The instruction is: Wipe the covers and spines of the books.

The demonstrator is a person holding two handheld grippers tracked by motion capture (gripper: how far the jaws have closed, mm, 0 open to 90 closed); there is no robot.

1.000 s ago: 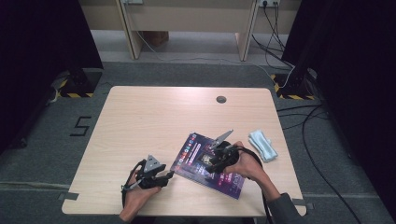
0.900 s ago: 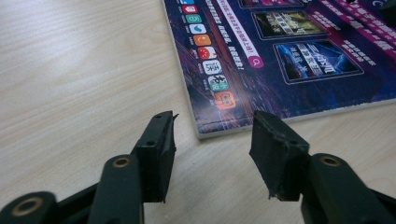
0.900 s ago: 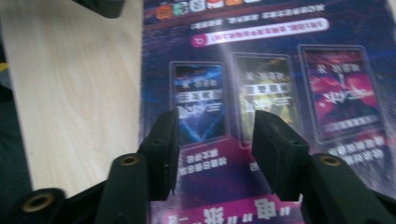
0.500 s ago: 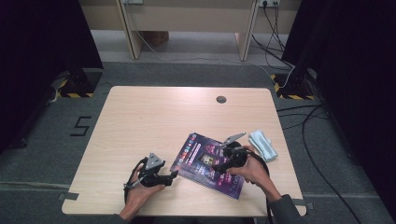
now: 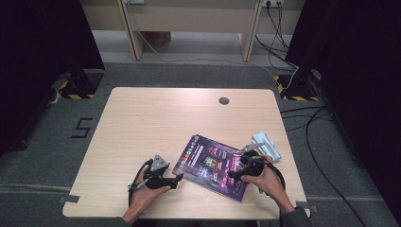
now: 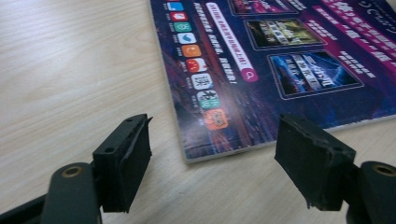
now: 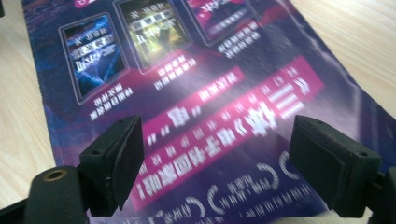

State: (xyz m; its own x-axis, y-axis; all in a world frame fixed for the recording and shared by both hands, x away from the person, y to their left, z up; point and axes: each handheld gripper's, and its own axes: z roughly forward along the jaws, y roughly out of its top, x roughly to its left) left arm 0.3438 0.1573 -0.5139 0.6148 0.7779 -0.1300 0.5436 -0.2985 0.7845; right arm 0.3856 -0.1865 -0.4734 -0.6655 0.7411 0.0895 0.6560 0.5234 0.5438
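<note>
A purple-covered magazine (image 5: 210,163) lies flat and askew on the wooden table (image 5: 156,123), near its front edge. My left gripper (image 5: 178,179) rests on the table just left of the magazine's near left corner (image 6: 196,156), pointing at it. Its jaws have just been opening and stand open (image 6: 217,142) with only that corner beyond them. My right gripper (image 5: 233,174) hovers over the magazine's right part, pointing left. Its jaws have also just been opening and stand wide open (image 7: 222,135) above the cover (image 7: 163,60), gripping nothing.
A pale blue-white packet (image 5: 266,145) lies right of the magazine, close behind the right hand. A round cable hole (image 5: 224,100) sits near the table's far edge. Cables (image 5: 312,123) trail on the floor to the right.
The right hand has slid to the right and toward the near edge over the magazine. The left hand has stayed about where it was. The magazine has not shifted.
</note>
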